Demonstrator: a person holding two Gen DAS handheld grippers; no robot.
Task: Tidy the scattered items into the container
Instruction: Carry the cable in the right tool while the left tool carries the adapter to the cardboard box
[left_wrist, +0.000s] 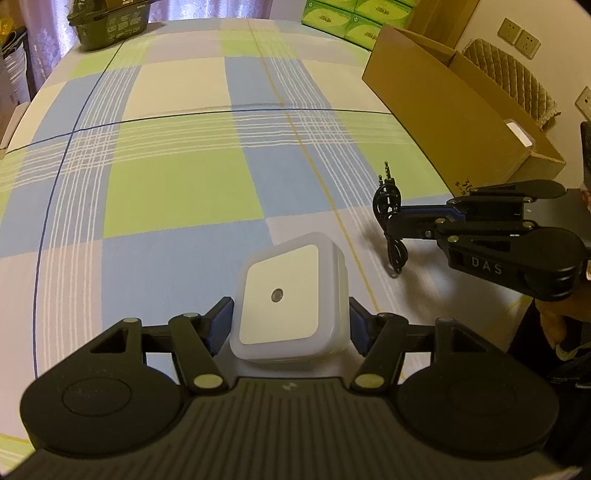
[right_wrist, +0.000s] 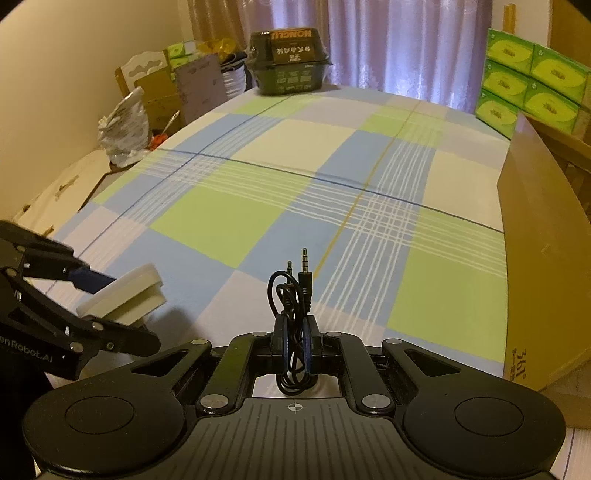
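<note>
While checked cloth covers table.

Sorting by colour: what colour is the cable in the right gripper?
Black, with metal plug tips. The cable shows best in the right wrist view, clamped in the right gripper.

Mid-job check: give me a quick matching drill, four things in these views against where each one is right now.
Things:
1. white night light
2. black audio cable
3. cardboard box
4. dark green tub

Places:
A. far end of the table, by the curtain
B. clamped in the right gripper
C. along the table's right edge, open
D. between the left gripper fingers

Pairs: 1-D, 2-B, 3-C, 4-A
</note>
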